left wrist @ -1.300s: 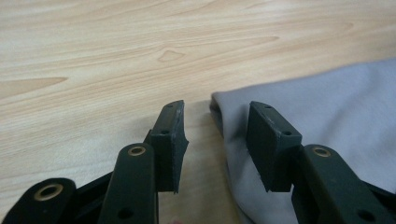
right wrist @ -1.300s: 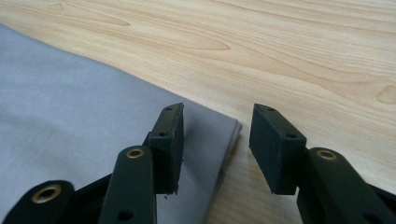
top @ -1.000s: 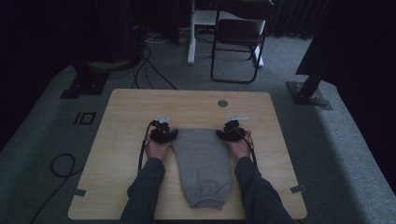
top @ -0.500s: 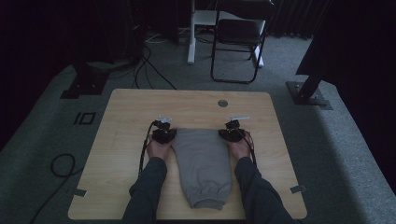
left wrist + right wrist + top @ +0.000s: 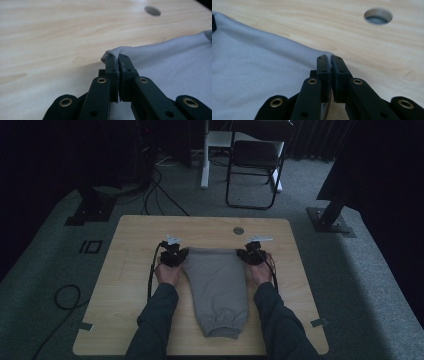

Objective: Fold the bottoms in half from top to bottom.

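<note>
At mid-frame, both grippers, left (image 5: 176, 256) and right (image 5: 249, 254), pinched the garment's (image 5: 217, 285) far corners; an even, simultaneous lift would likely keep it flat.

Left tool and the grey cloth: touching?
Touching. Left gripper view shows the left tool shut on a corner of the cloth.
</note>
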Demonstrator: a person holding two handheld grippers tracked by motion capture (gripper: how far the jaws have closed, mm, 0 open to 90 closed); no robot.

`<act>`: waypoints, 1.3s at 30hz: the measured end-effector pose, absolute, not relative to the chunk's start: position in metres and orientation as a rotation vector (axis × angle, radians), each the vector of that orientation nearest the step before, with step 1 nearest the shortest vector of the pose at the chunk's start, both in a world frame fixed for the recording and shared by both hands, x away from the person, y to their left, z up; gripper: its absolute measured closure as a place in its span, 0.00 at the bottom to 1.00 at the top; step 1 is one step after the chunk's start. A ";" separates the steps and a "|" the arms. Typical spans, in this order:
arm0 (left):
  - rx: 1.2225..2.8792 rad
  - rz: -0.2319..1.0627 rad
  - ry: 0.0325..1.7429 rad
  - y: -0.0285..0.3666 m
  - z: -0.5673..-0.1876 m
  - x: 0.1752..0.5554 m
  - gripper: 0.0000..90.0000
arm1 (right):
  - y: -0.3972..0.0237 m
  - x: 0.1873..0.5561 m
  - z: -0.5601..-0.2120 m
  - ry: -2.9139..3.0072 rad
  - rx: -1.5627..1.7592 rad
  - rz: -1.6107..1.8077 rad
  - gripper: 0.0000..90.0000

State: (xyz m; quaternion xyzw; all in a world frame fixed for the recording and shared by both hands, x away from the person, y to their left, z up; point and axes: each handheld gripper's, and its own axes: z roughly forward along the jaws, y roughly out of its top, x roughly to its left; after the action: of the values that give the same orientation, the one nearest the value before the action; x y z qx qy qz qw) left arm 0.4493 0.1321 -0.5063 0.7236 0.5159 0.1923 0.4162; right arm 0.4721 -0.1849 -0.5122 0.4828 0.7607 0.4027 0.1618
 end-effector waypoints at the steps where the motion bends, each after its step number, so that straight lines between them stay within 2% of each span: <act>1: 1.808 0.485 1.285 0.132 -0.502 0.449 0.98 | -0.186 0.472 -0.509 2.164 1.369 1.156 0.96; 11: 1.751 0.519 1.178 0.135 -0.465 0.433 0.98 | -0.194 0.459 -0.472 2.086 1.243 1.256 0.96; 17: 1.768 0.531 1.094 0.140 -0.462 0.394 0.98 | -0.199 0.427 -0.469 2.092 1.134 1.288 0.96; 24: 1.742 0.478 1.049 0.149 -0.473 0.342 0.98 | -0.208 0.381 -0.468 2.123 1.042 1.350 0.96; 31: 1.829 0.419 1.062 0.142 -0.505 0.300 0.98 | -0.215 0.333 -0.494 2.200 1.031 1.330 0.96; 39: 1.979 0.356 1.114 0.121 -0.546 0.295 0.98 | -0.217 0.309 -0.543 2.352 1.143 1.151 0.95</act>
State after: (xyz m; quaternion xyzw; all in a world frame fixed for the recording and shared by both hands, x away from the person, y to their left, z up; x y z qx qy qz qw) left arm 0.2950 0.1213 -0.5461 0.7854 0.4424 0.1413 0.4092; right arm 0.3088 -0.2167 -0.5425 0.3960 0.8150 0.3986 0.1417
